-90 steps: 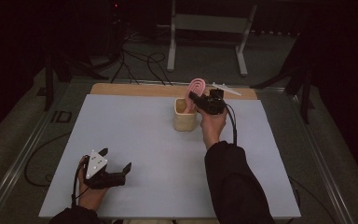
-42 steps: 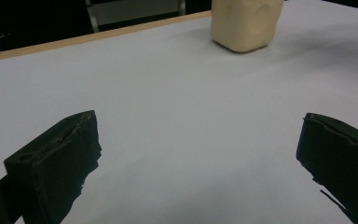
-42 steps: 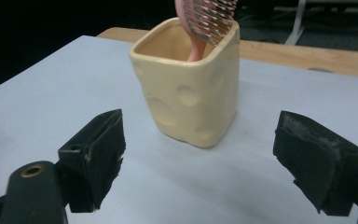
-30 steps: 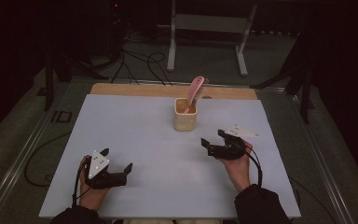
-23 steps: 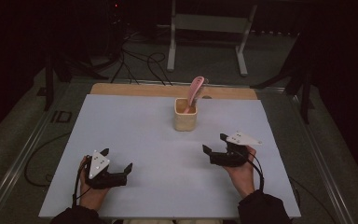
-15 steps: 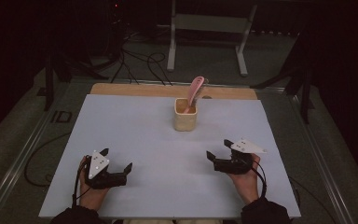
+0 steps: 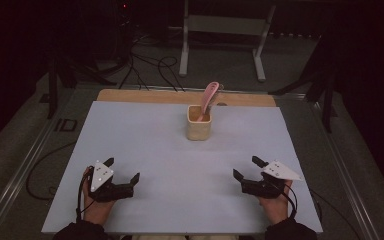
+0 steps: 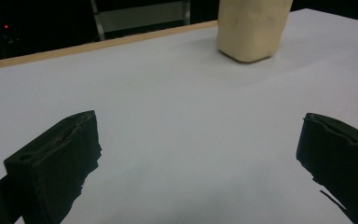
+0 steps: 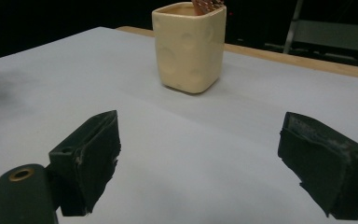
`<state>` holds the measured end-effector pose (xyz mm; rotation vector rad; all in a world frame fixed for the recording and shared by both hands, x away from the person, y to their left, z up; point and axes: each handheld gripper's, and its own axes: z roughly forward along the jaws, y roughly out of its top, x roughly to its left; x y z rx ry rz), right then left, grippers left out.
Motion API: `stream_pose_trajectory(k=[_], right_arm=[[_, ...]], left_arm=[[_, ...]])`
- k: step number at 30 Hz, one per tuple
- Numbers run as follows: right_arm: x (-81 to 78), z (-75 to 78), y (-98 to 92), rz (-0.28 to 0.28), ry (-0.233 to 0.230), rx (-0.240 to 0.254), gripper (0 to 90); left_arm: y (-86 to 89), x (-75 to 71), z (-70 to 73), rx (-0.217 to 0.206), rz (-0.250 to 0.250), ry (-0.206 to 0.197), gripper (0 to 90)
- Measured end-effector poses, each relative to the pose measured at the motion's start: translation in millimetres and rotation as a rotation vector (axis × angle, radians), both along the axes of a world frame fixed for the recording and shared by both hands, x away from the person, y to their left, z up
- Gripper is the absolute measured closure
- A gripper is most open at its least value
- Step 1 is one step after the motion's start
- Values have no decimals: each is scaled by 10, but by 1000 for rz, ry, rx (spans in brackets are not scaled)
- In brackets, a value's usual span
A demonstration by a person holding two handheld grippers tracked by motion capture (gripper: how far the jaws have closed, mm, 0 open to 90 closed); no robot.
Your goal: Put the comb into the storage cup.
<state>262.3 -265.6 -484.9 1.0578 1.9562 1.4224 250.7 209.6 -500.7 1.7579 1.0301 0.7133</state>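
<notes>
A cream square cup (image 7: pixel 199 129) stands at the far middle of the white table (image 7: pixel 145 140), and a pink utensil (image 7: pixel 210 95) leans out of it. My left gripper (image 7: pixel 123 169) rests open near the front left, and the cup (image 8: pixel 253 29) shows far ahead between its jaws (image 8: pixel 200 154). My right gripper (image 7: pixel 245 167) sits low near the front right, open. Its jaws have just been opening a little wider, with nothing between them. In the right gripper view (image 9: pixel 205 158) the cup (image 9: pixel 189 46) stands ahead with the utensil's tip (image 9: pixel 207 4) at its rim.
A wooden strip (image 7: pixel 180 96) runs along the table's far edge. Beyond it on the floor are a metal stand (image 7: pixel 220 30) and loose cables (image 7: pixel 150 65). Bare white surface lies between both grippers and the cup.
My right hand has drawn back from the cup to the near right of the table, leaving the pink utensil in the cup. The left hand has stayed put.
</notes>
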Motion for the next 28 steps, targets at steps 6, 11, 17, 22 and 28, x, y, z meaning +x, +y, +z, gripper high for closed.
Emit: stream_pose_trajectory(k=[6,11,17,22,28], right_arm=[[-70,-29,-80,-9,-8,12,110],[-84,-48,-135,-29,-13,4,103],[-93,-61,-165,-26,-13,-5,95],[-90,-67,-146,-23,-5,-24,89],[-90,-65,-139,-25,-3,-32,88]], left_arm=[[4,-2,5,-3,-5,-5,2],[16,-1,8,-8,-2,-7,2],[17,-4,9,-6,4,-10,2],[40,4,10,-11,20,-12,2],[77,3,18,-18,41,-15,2]])
